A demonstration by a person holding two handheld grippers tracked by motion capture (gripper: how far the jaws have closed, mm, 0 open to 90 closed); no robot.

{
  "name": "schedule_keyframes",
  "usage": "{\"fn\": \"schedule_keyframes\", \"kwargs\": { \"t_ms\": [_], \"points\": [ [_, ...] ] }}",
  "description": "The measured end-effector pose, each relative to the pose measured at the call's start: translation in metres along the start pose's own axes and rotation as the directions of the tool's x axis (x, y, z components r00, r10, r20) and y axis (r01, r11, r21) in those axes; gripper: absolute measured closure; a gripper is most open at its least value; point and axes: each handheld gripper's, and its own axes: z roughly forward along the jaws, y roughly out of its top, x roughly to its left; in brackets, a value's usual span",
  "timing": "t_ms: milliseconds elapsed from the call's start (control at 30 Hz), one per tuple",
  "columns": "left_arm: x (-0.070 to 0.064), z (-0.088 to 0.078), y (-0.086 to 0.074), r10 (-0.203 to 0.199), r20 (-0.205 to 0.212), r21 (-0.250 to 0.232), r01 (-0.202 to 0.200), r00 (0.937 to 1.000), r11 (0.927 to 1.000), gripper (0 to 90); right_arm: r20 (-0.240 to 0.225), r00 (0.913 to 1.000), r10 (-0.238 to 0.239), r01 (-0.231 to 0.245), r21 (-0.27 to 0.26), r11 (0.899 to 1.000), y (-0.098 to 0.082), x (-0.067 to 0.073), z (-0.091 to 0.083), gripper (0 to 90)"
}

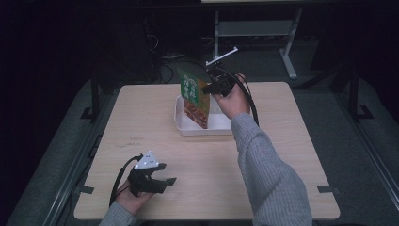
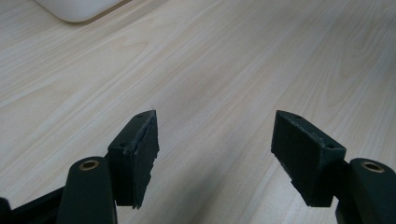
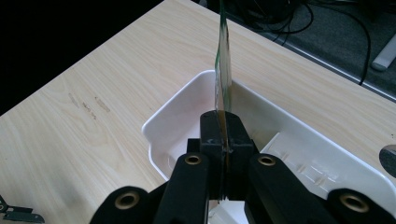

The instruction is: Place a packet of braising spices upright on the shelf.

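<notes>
Over the white plastic tray (image 1: 188,126) we see the right gripper (image 1: 210,88) clenching a flat glossy packet (image 1: 194,96); its own view shows the packet edge-on. The left gripper (image 1: 165,173) rests released on the pale woodgrain desk (image 1: 141,117).

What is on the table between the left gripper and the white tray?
Nothing: in the high view, bare wooden table separates the open left gripper from the white tray.
</notes>
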Motion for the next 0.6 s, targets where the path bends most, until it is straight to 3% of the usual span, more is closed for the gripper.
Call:
{"fn": "schedule_keyframes", "kwargs": {
  "t_ms": [100, 300, 600],
  "points": [
    [0.0, 0.0, 0.0, -0.002, 0.003, 0.001, 0.002, 1.0, 1.0, 31.4, 0.004, 1.0, -0.003, 0.003, 0.008, 1.0, -0.001, -0.001, 0.0, 86.7],
    [0.001, 0.0, -0.001, -0.003, 0.003, 0.0, 0.003, 1.0, 1.0, 31.1, -0.01, 0.9999, -0.008, 0.008, 0.021, 1.0, -0.006, -0.003, 0.001, 71.9],
    [0.001, 0.0, -0.001, -0.005, 0.001, 0.002, 0.005, 1.0, 1.0, 30.8, -0.034, 0.9994, -0.001, 0.002, 0.021, 1.0, -0.014, -0.007, -0.005, 62.1]
  ]
}}
